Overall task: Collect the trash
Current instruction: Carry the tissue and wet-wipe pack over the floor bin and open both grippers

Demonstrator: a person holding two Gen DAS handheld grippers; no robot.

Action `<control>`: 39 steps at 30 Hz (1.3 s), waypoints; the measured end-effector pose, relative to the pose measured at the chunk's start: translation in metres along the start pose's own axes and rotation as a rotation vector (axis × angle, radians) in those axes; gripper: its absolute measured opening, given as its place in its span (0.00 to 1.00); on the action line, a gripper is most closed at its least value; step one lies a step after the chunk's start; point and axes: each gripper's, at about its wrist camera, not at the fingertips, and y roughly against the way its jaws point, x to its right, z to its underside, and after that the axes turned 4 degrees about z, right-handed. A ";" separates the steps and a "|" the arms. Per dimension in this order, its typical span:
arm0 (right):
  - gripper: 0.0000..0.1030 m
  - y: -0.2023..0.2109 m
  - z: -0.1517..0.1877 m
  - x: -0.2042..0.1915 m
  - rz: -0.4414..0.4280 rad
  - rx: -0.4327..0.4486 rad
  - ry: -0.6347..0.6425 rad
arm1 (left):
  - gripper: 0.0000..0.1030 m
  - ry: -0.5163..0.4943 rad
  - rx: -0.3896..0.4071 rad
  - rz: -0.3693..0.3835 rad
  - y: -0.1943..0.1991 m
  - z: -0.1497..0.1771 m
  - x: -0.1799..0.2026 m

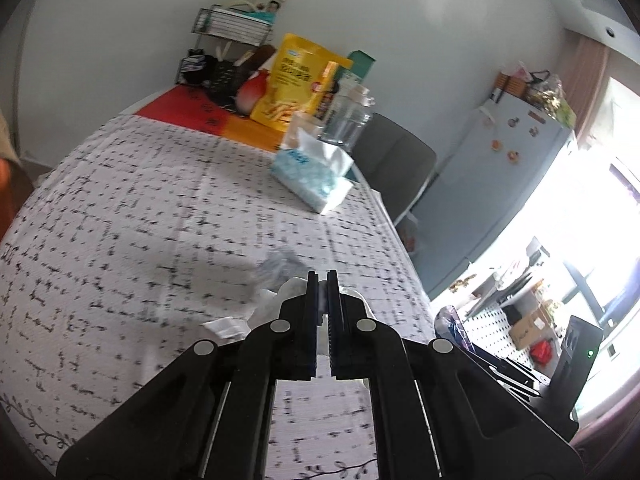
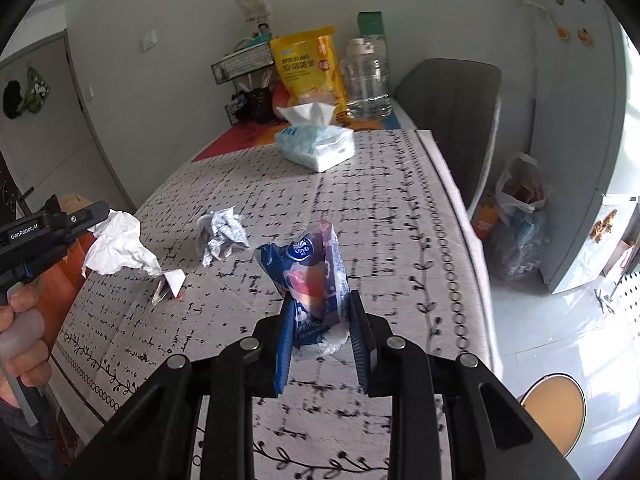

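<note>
two grippers [image 1: 322,280] [image 2: 318,304] clamped: crumpled white tissue [image 2: 118,246], blue wrapper [image 2: 308,276].

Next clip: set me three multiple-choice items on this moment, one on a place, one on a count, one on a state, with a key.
1. Where does the tissue pack lie?
A. on the chair
B. on the tablecloth, in front of the yellow snack bag
C. on the floor

2. How many loose scraps lie unheld on the tablecloth?
A. two
B. five
C. none

3. The right tongs are
A. empty
B. shut on the blue Vinda wrapper
C. out of view

Key: B, it sits ahead of the bag; A, a crumpled printed paper and a small folded scrap; B, the wrapper sits between the fingers.
</note>
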 end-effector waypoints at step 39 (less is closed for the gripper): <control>0.26 0.074 0.054 0.220 0.252 0.080 -0.340 | 0.05 -0.247 -0.313 0.289 -0.167 0.065 0.229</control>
